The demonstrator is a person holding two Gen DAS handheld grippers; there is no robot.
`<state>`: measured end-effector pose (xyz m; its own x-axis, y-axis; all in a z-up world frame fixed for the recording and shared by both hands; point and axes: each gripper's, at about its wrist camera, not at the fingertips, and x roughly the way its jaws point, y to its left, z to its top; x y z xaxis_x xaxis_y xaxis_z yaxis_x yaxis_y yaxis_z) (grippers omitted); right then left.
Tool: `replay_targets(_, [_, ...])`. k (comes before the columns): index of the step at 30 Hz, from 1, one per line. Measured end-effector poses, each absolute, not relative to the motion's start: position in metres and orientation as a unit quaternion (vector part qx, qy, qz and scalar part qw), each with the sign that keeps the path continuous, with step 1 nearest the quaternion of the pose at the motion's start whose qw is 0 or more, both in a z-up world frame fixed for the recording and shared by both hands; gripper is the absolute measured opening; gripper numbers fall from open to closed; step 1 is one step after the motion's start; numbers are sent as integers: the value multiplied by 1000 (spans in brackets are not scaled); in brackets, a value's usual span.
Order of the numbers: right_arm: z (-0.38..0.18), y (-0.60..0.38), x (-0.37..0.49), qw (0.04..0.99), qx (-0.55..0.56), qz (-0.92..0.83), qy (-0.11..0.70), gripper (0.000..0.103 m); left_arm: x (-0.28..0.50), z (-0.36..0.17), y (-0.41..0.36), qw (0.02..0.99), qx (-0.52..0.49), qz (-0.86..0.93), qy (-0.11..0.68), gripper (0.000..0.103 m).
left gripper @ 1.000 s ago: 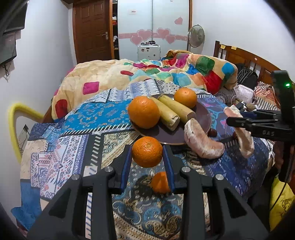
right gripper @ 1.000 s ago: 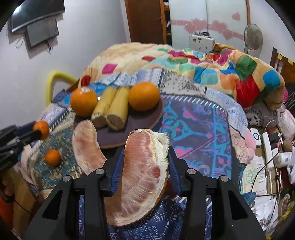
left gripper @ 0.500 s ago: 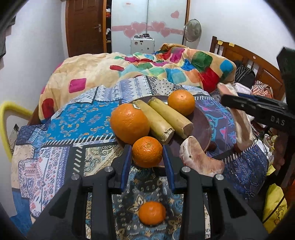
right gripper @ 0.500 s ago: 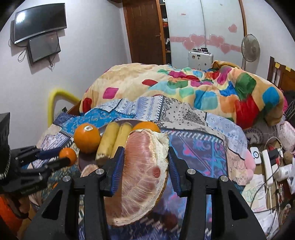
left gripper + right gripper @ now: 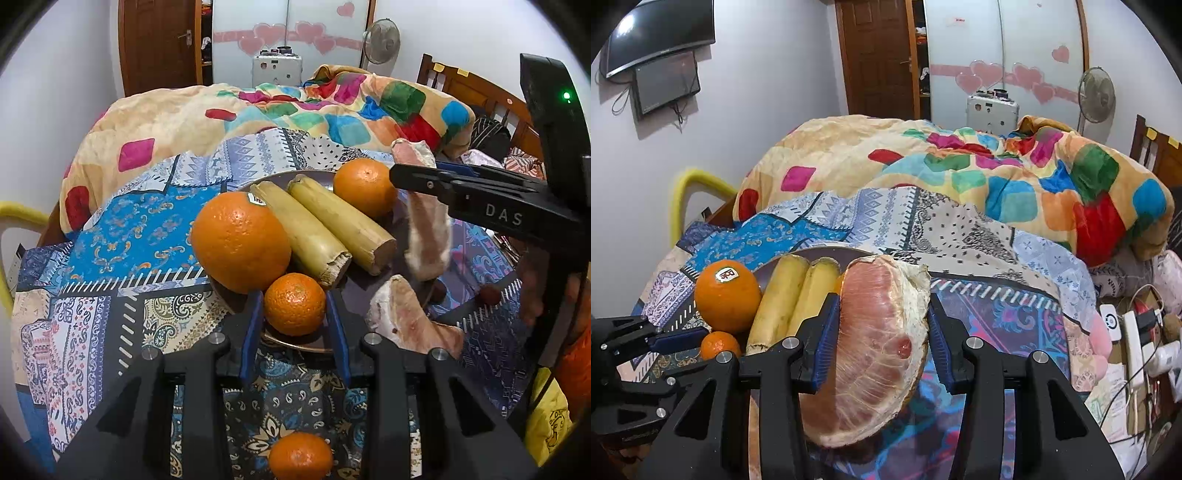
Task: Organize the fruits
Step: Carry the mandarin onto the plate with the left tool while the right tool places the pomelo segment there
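My left gripper [image 5: 294,308] is shut on a small mandarin [image 5: 294,303], held over the near rim of the dark plate [image 5: 369,288]. The plate holds a large orange [image 5: 240,242], two sugarcane pieces [image 5: 332,225] and a second orange [image 5: 364,188]. My right gripper [image 5: 882,332] is shut on a pink pomelo segment [image 5: 875,347], held above the plate's right side; it also shows in the left wrist view [image 5: 428,236]. Another pomelo segment [image 5: 406,321] lies at the plate's near right edge. A loose mandarin [image 5: 300,457] lies on the cloth below my left gripper.
The plate sits on a patterned blue cloth [image 5: 122,236] over a bed. A colourful quilt [image 5: 295,114] is bunched behind. A yellow rail [image 5: 14,218] is at the left. Chargers and cables [image 5: 1134,339] lie at the right. A wooden headboard [image 5: 476,88] stands far right.
My left gripper has carried the mandarin forward over the plate's near rim. My right gripper has lifted the pomelo segment and moved it over the plate.
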<state>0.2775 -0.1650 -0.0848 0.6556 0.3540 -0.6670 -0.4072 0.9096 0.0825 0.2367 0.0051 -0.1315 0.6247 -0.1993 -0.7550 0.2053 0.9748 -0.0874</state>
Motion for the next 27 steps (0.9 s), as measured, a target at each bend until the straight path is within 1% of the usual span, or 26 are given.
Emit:
replay_targets(7, [-90,-158,283,903,-39,222,367,42,237,-132,0,904,14,-110,413,34])
replay_targets(9, [-91,-159,284,900,-37,224,372,44,238,-132,0,904,14,-110,412,34])
replay_targets(12, [-91,-160,286,899,-33,223,376,44,239,-131,3,903,4,-112,414,38])
replay_targets(14, [-91,-160,287,898,-31,222,379,45,239,-129,5,905,0,-111,412,43])
replay_targets(15, [-91,-160,287,897,-31,223,380,48,238,-128,6,906,-1,-110,409,48])
replay_targets(16, [-89,-161,285,897,-30,223,380,49,236,-126,8,907,-2,-108,407,50])
replay_targets(20, [-84,-162,279,898,-31,225,377,52,230,-120,11,909,-7,-103,404,50])
replay_targets(27, [-60,-169,243,902,-31,242,355,55,209,-97,23,920,-26,-81,383,50])
